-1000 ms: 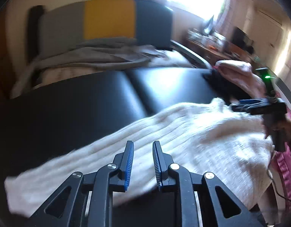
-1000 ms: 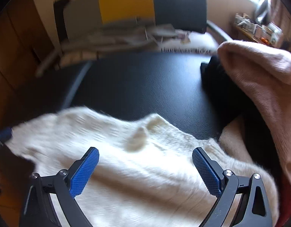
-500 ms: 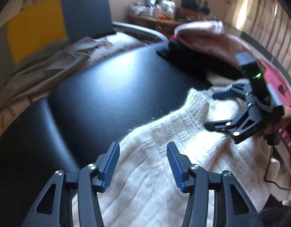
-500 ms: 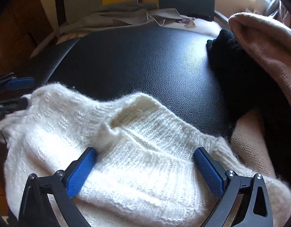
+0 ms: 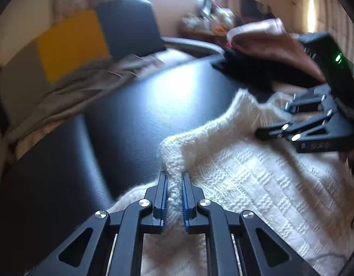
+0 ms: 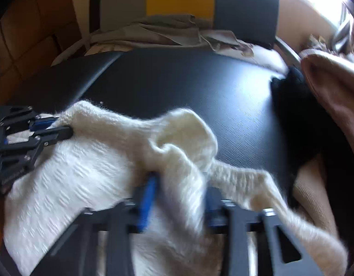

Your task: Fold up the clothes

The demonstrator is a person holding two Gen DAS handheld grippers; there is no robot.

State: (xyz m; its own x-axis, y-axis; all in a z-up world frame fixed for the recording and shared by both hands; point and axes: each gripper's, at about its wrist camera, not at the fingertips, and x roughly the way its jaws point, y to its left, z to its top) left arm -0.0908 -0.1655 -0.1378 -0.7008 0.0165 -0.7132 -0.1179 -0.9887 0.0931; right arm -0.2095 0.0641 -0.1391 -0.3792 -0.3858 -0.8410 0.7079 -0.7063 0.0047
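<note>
No legible text, labels or numbers.

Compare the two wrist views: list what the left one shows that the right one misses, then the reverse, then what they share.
Only the left wrist view shows the left gripper closing on a ridge of the white sweater, and a green light on the right gripper. Only the right wrist view shows the wooden panelling and the beige garment. Both show the sweater, black surface, yellow panel and both grippers.

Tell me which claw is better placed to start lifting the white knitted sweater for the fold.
Left, probably. The left claw is closing with a fold of the white knitted sweater squarely between its pads. The right claw is also closing on knit, but its view is blurred.
</note>
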